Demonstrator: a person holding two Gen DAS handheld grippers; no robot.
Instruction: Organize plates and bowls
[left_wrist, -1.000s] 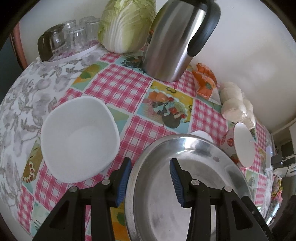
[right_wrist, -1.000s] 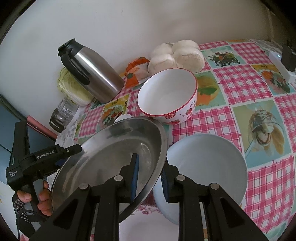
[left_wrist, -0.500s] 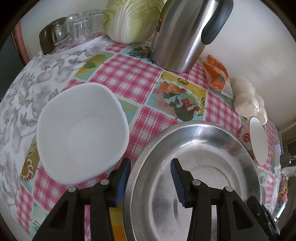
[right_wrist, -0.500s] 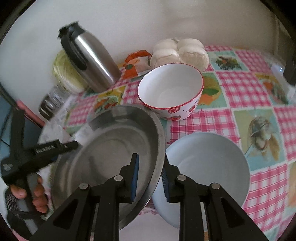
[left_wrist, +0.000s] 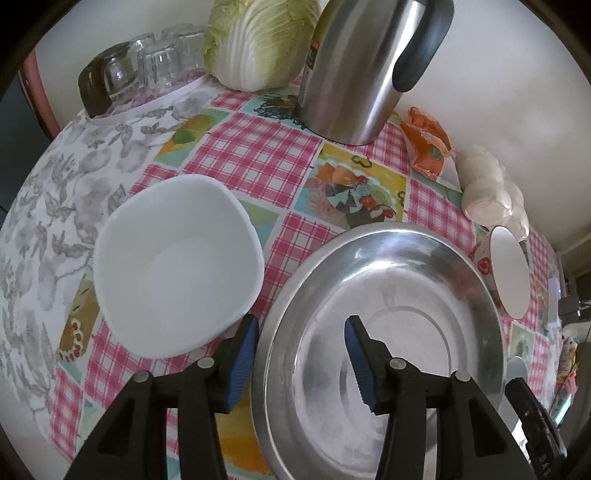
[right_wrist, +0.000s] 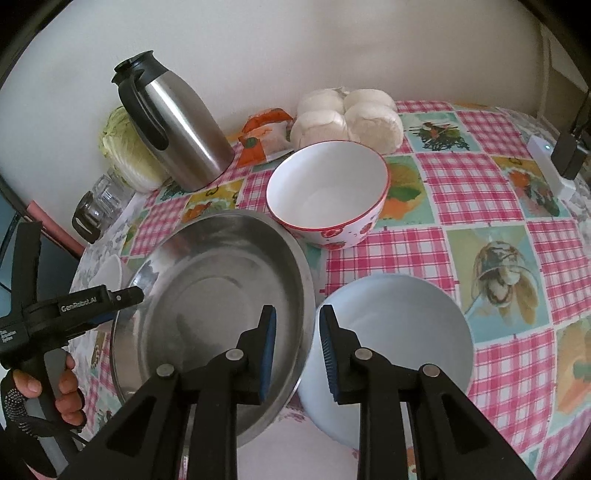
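A round steel plate (left_wrist: 388, 332) (right_wrist: 214, 306) lies low over the checked tablecloth, between both grippers. My left gripper (left_wrist: 301, 360) straddles its left rim with its jaws opening. One pad is outside the rim, the other is well inside, and neither presses on it. My right gripper (right_wrist: 297, 350) is shut on the steel plate's right rim, which runs between its pads. Left of the steel plate sits a white bowl (left_wrist: 173, 266). A light blue plate (right_wrist: 399, 343) lies to its right, and a red-patterned bowl (right_wrist: 328, 199) stands behind it.
A steel thermos jug (left_wrist: 365, 70) (right_wrist: 173, 122), a cabbage (left_wrist: 258, 40), upturned glasses (left_wrist: 147, 70), an orange packet (left_wrist: 428, 144) and white buns (right_wrist: 347, 118) line the wall. A hand (right_wrist: 66, 391) holds the left gripper. A white power strip (right_wrist: 550, 166) lies at the far right.
The steel plate has tipped down from a slant to nearly flat. My left jaws have spread wider around its rim. The right jaws stay on the right rim.
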